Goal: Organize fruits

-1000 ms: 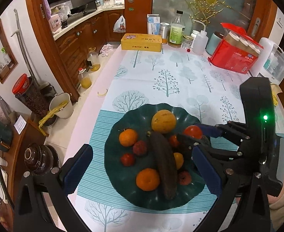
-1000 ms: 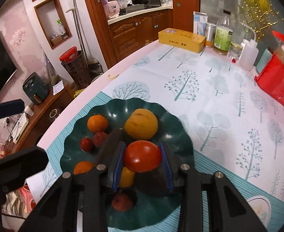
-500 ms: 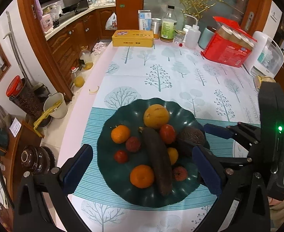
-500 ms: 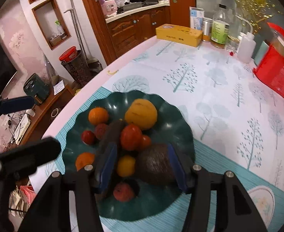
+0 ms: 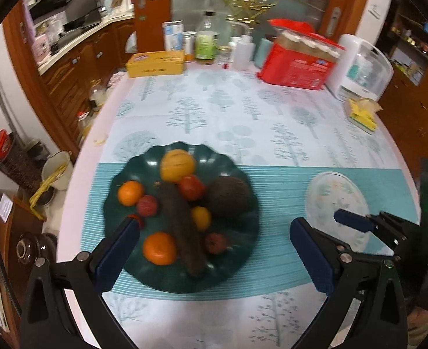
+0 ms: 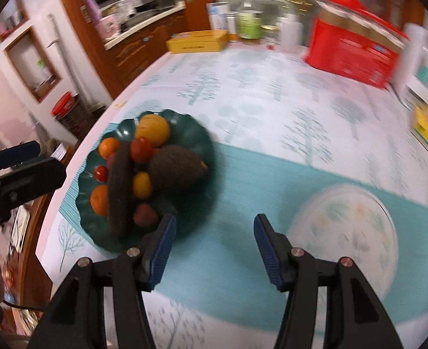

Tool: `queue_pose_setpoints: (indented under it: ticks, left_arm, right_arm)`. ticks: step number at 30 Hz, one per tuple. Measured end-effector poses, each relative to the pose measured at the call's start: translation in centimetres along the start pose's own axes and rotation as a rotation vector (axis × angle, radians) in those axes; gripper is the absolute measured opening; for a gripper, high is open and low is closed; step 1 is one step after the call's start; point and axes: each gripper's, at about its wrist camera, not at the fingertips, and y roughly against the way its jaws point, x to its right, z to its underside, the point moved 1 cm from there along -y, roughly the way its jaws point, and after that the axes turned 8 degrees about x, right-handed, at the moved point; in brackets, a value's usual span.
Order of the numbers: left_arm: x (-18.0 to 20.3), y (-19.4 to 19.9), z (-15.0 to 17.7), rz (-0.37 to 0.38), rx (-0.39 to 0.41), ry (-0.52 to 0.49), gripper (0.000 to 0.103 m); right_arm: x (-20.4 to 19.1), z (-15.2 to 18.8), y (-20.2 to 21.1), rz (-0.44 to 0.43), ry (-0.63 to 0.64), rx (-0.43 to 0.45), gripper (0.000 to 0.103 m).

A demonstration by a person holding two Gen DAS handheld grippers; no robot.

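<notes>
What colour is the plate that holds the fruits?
Dark green plate, seen best in the left wrist view.

This is a home, in the dining corner beside a kitchen. Wooden cabinets (image 5: 77,67) with a cluttered worktop stand behind the table (image 5: 243,110), which wears a tree-print cloth. Along its far edge stand a bottle (image 5: 206,39), a yellow tin (image 5: 155,64) and a red snack pack (image 5: 298,64).

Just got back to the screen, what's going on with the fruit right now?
Nothing is being held at this moment. The right gripper is open with only the striped cloth between its pads; its jaws have just been opening, and it hovers between the green plate and the pale empty plate. The red tomato sits among the other fruit on the green plate. The left gripper is open above that plate, touching nothing.
</notes>
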Motion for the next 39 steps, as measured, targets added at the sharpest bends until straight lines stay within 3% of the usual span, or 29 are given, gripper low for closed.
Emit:
queue_pose_setpoints:
  ticks: [7,13,26,39]
  left_arm:
    - [5.6,2.2,-0.2,0.033,0.048,-0.058,0.102]
    - [8.5,4.3,-0.2,-0.023,0.082,-0.089,0.102]
    - [7.8,6.2,1.2,-0.169,0.078,-0.047,0.102]
    - [7.2,6.0,1.8,-0.160,0.062,-0.039,0.102]
  right_arm:
    - [3.8,2.2,6.7,0.091,-0.133,0.033,0.061]
    - [4.8,2.4,10.7,0.159,-0.098,0.107,0.063]
    - [3.6,1.0,13.2,0.140,-0.043,0.171,0.067]
    - [3.0,1.3,13.1,0.196,-0.061,0.161,0.067]
